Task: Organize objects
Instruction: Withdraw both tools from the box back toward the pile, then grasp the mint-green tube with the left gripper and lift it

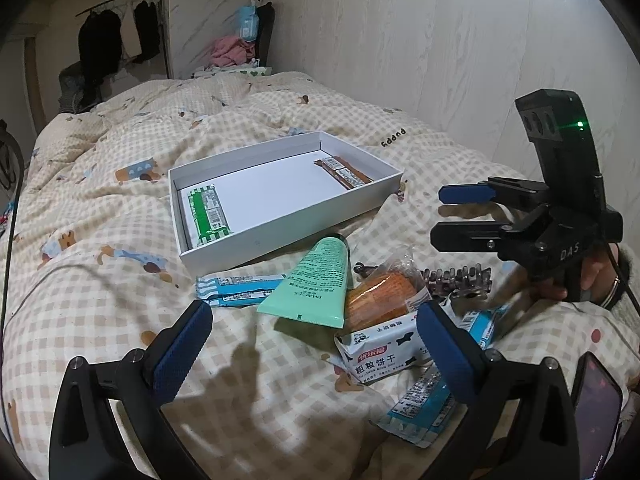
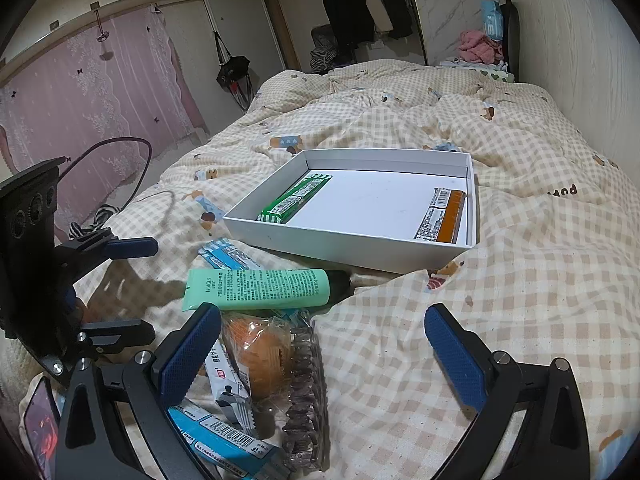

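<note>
A white box [image 1: 280,236] [image 2: 344,244] lies on the checked quilt. It holds a green packet [image 1: 208,216] [image 2: 296,200] at one end and a brown packet [image 1: 344,172] [image 2: 444,216] at the other. In front of it lie a green tube [image 1: 312,284] [image 2: 256,284], blue packets [image 1: 236,284] [image 2: 228,256], a wrapped orange bun [image 1: 380,296] [image 2: 260,356], a white biscuit pack [image 1: 380,356] and a brown hair claw [image 1: 456,280] [image 2: 308,396]. My left gripper [image 1: 316,356] [image 2: 132,288] is open above the pile. My right gripper [image 2: 324,356] [image 1: 444,216] is open and empty beside the pile.
A phone [image 1: 596,412] [image 2: 40,428] lies at the near edge of the bed. A cable [image 2: 120,160] loops off the bed's left side. A wood-panel wall [image 1: 460,60] runs along the far side. Clothes hang on a rack [image 2: 360,12] beyond the bed.
</note>
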{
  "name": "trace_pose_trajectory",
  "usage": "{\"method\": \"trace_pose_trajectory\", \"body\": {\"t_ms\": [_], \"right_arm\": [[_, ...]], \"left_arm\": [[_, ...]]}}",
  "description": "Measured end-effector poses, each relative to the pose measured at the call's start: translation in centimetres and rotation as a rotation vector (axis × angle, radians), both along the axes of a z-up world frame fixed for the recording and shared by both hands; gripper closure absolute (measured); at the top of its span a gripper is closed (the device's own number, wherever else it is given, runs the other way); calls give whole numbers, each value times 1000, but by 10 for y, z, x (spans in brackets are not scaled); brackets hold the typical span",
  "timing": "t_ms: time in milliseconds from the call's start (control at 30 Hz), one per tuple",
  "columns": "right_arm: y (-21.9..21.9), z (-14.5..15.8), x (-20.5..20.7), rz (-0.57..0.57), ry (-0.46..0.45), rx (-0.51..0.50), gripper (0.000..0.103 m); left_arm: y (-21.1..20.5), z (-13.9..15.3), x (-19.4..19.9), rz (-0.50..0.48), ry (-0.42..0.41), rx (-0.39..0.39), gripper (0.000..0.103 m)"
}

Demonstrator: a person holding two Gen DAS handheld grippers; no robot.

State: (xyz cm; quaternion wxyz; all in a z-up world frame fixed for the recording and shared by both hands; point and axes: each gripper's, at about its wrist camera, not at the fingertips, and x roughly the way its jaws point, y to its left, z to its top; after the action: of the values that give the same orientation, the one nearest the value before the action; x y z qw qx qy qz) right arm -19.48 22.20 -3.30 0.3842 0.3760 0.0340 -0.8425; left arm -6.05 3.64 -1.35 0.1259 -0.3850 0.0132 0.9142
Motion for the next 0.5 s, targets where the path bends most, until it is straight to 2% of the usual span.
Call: {"method": "trace_pose_trajectory", "body": {"t_ms": [233,367,433,500], "right_arm": [[2,1,1,2,7,-8,1],[4,4,3,0,16,-17,1],[6,4,3,-1,16,-26,1],[7,5,3,-1,12,-37,1]], "left_arm": [[-2,-4,-2,13,-25,3,1],[1,1,4,27,11,-27,1],[0,6,6,9,24,-12,1],[-2,8,-1,-4,-10,1,1]]}}
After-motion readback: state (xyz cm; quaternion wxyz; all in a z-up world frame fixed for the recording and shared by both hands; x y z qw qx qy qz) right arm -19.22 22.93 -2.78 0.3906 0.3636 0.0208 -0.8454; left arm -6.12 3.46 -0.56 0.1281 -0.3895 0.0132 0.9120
